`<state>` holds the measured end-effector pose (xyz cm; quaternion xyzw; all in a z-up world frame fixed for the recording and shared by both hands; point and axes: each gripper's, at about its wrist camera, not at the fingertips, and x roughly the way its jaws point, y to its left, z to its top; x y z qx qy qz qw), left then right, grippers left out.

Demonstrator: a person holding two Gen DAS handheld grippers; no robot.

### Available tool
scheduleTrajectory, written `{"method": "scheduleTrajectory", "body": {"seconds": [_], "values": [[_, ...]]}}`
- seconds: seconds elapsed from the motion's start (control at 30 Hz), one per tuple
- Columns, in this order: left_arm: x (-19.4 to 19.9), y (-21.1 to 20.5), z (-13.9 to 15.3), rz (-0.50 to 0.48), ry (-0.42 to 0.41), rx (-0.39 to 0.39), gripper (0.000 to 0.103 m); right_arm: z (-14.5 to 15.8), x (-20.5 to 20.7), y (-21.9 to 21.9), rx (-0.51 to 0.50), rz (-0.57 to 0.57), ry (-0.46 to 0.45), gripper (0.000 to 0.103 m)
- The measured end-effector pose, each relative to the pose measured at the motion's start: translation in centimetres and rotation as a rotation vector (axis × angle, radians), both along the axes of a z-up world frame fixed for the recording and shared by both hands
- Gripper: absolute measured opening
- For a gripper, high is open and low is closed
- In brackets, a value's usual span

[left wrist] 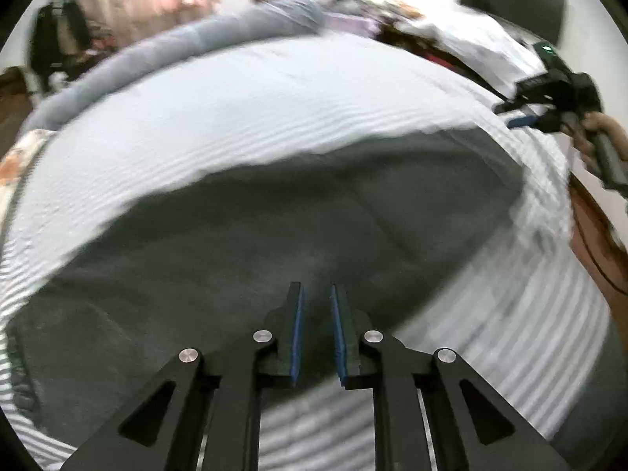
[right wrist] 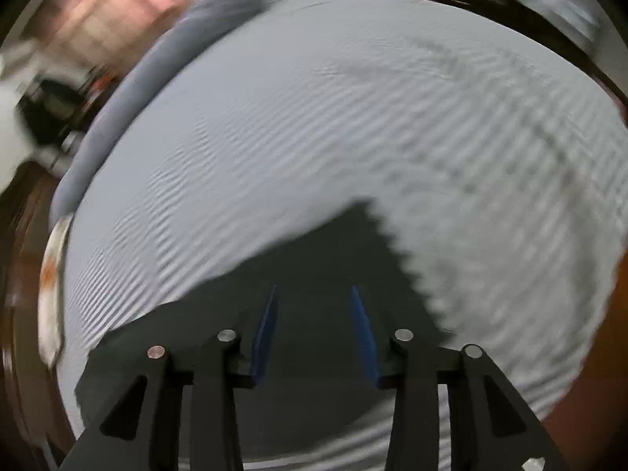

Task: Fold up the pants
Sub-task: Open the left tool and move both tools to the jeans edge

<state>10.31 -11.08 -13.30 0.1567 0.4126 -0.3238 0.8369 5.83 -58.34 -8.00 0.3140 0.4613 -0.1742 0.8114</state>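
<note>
Dark pants [left wrist: 274, 227] lie flat across the striped bedsheet [left wrist: 235, 98] for folding, as left gripper [left wrist: 316, 294] (slightly parted) and right gripper [right wrist: 314, 294] (spread wider) hover empty above them.

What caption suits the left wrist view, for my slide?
Left gripper open above dark pants on a striped bed.
</note>
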Motion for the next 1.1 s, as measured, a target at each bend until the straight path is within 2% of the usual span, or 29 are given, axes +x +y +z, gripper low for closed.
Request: {"method": "scheduleTrajectory", "body": {"seconds": [0.17, 0.27, 0.33, 0.43, 0.53, 0.6, 0.67, 0.83, 1.0, 1.1], "values": [[5.3, 2.5, 0.3, 0.154, -0.014, -0.016, 0.017, 1.2, 9.3, 8.9, 0.043, 0.301, 0.001, 0.04], [7.9, 3.4, -0.3, 0.202, -0.035, 0.009, 0.017, 0.2, 14.3, 14.8, 0.128, 0.471, 0.025, 0.04], [9.2, 4.3, -1.4, 0.228, -0.006, 0.013, 0.017, -1.1, 17.3, 18.8, 0.192, 0.566, 0.057, 0.04], [10.0, 5.6, -3.1, 0.26, 0.036, 0.016, 0.017, -3.3, 21.2, 24.6, 0.247, 0.669, 0.101, 0.04], [9.6, 6.9, -4.7, 0.265, 0.061, 0.027, 0.016, -5.5, 24.6, 28.0, 0.326, 0.722, 0.132, 0.04], [9.5, 7.9, -5.4, 0.289, 0.087, 0.002, 0.016, -6.6, 26.1, 29.8, 0.363, 0.736, 0.157, 0.04], [9.5, 8.4, -5.6, 0.301, 0.106, -0.027, 0.016, -8.1, 27.1, 31.6, 0.397, 0.752, 0.183, 0.04], [9.8, 9.5, -6.4, 0.308, 0.142, -0.088, 0.016, -10.8, 26.0, 33.8, 0.436, 0.809, 0.256, 0.04], [9.8, 9.1, -6.3, 0.308, 0.126, -0.073, 0.016, -10.7, 23.6, 35.2, 0.413, 0.949, 0.214, 0.04], [9.7, 8.9, -6.3, 0.313, 0.122, -0.073, 0.016, -10.7, 23.4, 35.5, 0.416, 0.983, 0.177, 0.04]]}}
